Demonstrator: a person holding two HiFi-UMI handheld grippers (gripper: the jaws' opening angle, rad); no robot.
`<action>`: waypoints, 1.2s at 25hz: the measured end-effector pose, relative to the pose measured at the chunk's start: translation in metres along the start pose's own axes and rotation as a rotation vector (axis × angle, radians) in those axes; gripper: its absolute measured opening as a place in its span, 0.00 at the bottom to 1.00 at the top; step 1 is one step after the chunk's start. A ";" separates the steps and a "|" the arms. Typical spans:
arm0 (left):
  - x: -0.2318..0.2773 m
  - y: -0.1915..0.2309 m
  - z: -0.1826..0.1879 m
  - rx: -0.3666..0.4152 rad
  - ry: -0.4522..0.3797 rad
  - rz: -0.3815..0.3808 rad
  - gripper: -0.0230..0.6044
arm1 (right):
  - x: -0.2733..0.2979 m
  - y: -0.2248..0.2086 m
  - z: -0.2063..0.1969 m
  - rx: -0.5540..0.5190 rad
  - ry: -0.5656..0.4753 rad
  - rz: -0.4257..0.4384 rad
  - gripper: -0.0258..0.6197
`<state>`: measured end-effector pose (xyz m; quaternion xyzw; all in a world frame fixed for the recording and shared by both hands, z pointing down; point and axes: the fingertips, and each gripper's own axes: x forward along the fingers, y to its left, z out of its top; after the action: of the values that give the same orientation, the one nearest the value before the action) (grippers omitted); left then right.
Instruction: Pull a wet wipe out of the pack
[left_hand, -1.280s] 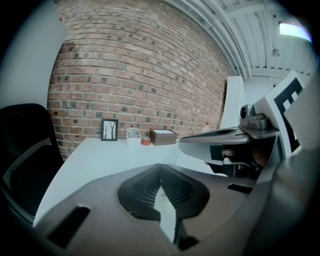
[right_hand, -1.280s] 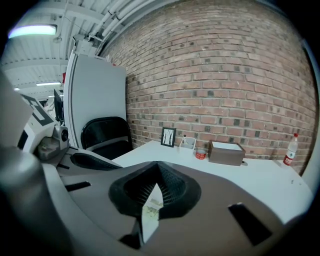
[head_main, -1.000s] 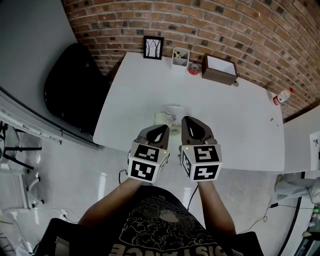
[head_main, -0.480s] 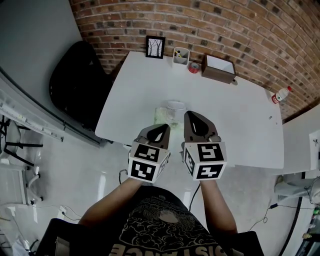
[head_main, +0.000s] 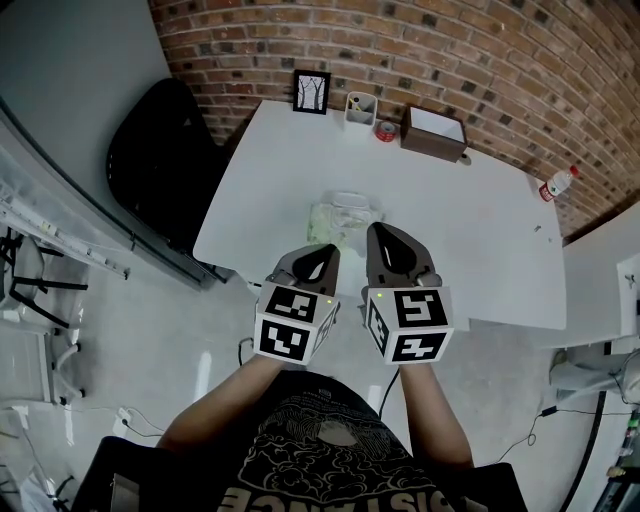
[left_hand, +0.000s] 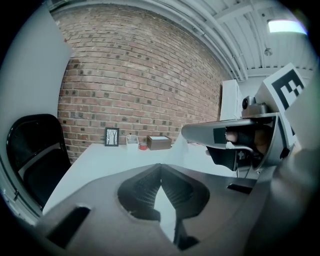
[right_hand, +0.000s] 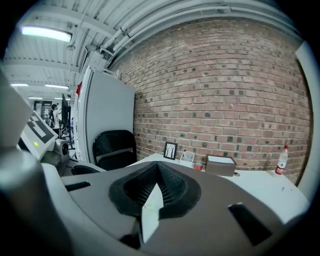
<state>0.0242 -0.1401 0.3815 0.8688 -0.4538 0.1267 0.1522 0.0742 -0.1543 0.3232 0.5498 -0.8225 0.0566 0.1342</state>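
Hovering short of the wipe pack, left gripper and right gripper are both closed and empty; the approach step is likely in hand, and next one must open and descend.

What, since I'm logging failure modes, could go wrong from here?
The wet wipe pack lies loose on the white table; a one-tool pull may drag or lift the whole pack unless the other tool pins it. The left tool and right tool are both shut and short of the pack; unopened, they would only shove it.
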 end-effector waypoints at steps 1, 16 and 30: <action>-0.003 -0.002 0.000 0.000 -0.003 0.001 0.06 | -0.004 0.002 -0.001 -0.001 0.000 0.001 0.06; -0.035 -0.039 -0.007 0.005 -0.034 0.005 0.06 | -0.053 0.028 -0.039 0.017 0.049 0.037 0.06; -0.042 -0.059 -0.015 0.015 -0.028 0.009 0.06 | -0.073 0.029 -0.058 0.029 0.062 0.048 0.06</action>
<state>0.0484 -0.0709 0.3717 0.8696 -0.4587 0.1183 0.1388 0.0827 -0.0645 0.3595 0.5299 -0.8299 0.0890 0.1503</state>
